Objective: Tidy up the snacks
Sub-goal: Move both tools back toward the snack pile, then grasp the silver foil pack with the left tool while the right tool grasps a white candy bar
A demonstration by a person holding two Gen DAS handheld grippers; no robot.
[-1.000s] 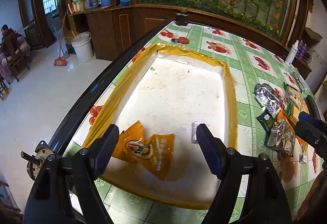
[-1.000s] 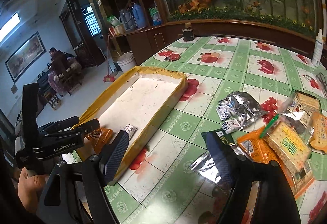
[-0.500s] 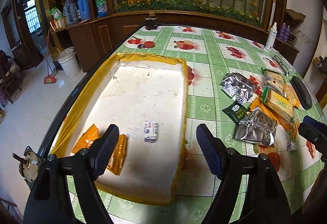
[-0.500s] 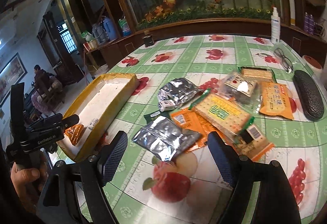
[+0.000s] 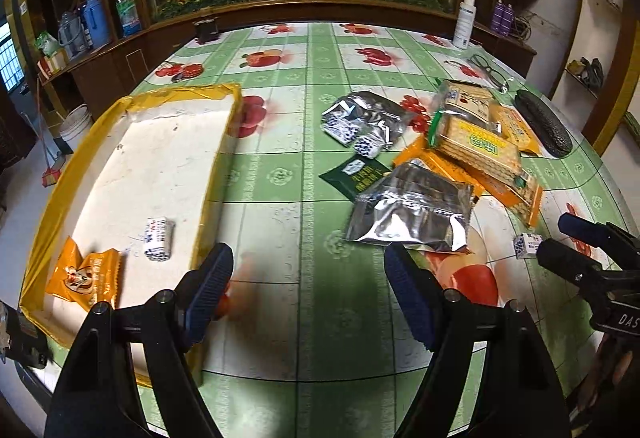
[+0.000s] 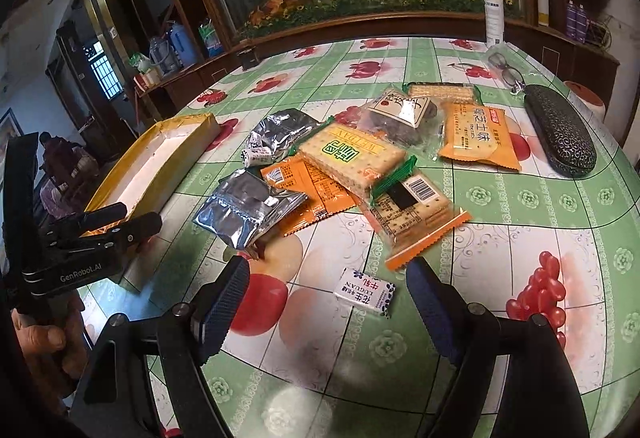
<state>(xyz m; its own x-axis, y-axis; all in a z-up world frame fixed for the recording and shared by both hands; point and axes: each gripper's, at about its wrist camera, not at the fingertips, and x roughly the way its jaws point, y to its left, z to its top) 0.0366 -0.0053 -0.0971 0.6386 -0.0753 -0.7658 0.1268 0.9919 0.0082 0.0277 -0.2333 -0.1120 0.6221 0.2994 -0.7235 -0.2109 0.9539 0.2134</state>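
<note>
Two snacks are already seen inside the shallow white tray with yellow taped walls: an orange foil snack packet in its near corner and a small white-and-blue wrapped candy just beside it, so the sorting is judged to be only begun. Most of the work is left on the green-and-white fruit-patterned tablecloth, where a loose heap lies well apart from the tray: a crumpled silver foil pouch, a second silver pouch, a dark green sachet, a clear cracker pack with green lettering, and an orange biscuit packet. The left gripper is held spread wide and empty over bare cloth between tray and heap. The right gripper is likewise spread and empty, with a small white candy with purple print lying between its fingers, untouched; this piece is judged the likely next pick. A black textured glasses case lies off to the side.
</note>
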